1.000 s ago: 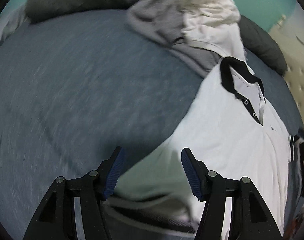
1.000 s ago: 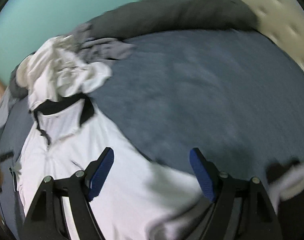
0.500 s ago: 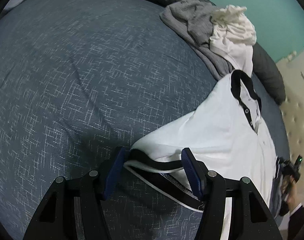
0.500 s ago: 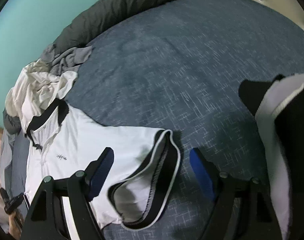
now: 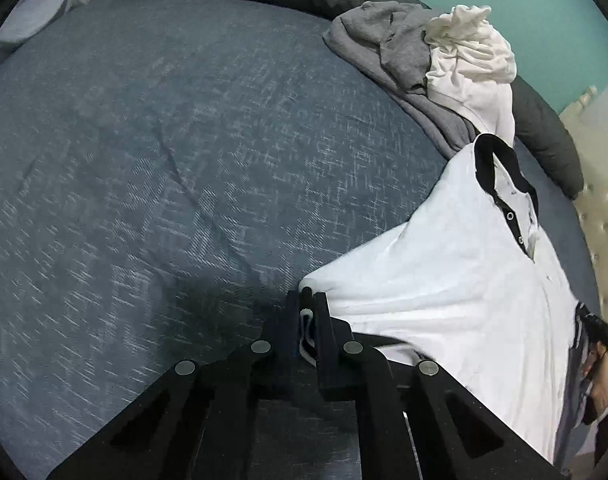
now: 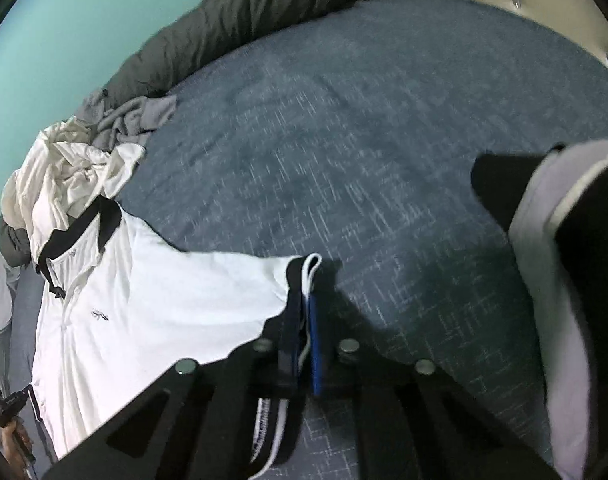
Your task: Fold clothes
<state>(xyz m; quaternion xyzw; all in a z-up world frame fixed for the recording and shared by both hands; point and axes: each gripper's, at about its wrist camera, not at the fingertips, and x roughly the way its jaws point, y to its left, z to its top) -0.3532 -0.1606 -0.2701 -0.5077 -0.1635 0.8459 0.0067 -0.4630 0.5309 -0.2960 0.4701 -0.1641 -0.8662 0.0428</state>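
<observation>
I am clamping my left gripper [image 5: 309, 322] and right gripper [image 6: 304, 336] on the black-trimmed sleeve cuffs of the white polo shirt [image 5: 456, 280], which is lying flat on the bed [image 5: 164, 160]. The fabric is likely handling light, limp and drapey; doubled cuff hems are giving the firmest hold.

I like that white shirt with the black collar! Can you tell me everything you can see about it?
The white polo shirt lies face up, spread on the blue bedspread. It looks like soft knit cloth, with a black collar, a black-edged button placket and a tiny chest logo. Its sleeves end in black-and-white cuffs. The left gripper pinches one cuff and the right gripper pinches the other. Its collar touches a crumpled white garment.
</observation>
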